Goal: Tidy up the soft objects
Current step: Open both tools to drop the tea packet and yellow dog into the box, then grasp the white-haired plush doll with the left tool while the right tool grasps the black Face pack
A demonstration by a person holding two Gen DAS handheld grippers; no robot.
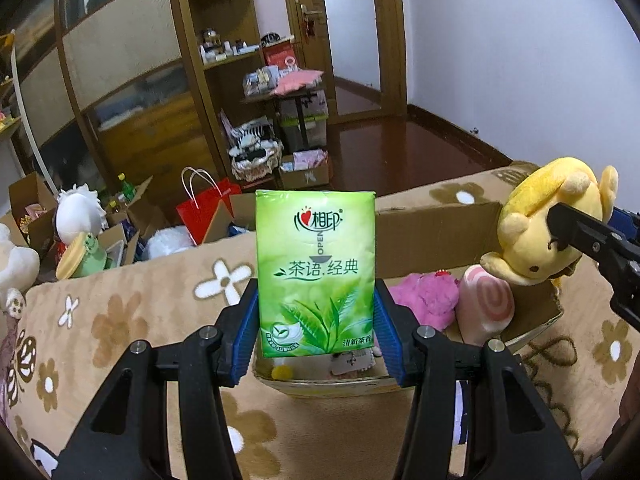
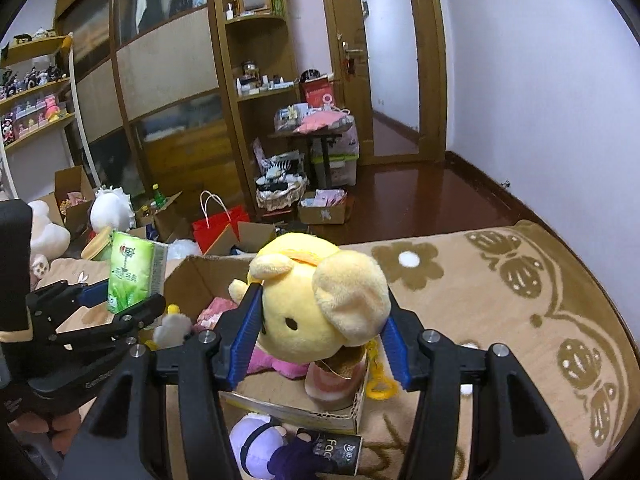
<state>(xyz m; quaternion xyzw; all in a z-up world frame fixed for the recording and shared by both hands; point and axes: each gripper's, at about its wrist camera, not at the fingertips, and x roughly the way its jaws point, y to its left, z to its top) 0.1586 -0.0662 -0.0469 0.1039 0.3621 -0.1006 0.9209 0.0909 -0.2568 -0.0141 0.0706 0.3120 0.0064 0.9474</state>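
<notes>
Left wrist view: my left gripper clamps a green tissue pack between its blue pads. The pack stands upright, printed face toward the camera, held above the near edge of an open cardboard box. Inside the box lie a magenta plush and, just beside it, a pink swirl-patterned plush. The box rests on a tan blanket with white and brown flower motifs.

Right wrist view: my right gripper is closed on a yellow plush toy, its blue pads pressing either side of the toy's head. A floppy ear hangs in front, and a yellow clip dangles below the toy. The toy is held over the same cardboard box; beneath it, within the box, sit a pink plush and the swirl-patterned plush. A small white plush occupies the box's left part.

Near the box's front wall, on the blanket, lie a lavender plush and a dark pack, touching each other.

Background: beyond the blanket's far edge are a red paper bag and more open cartons, one with a white plush on it. A wooden shelf unit and a door stand against the far wall.
</notes>
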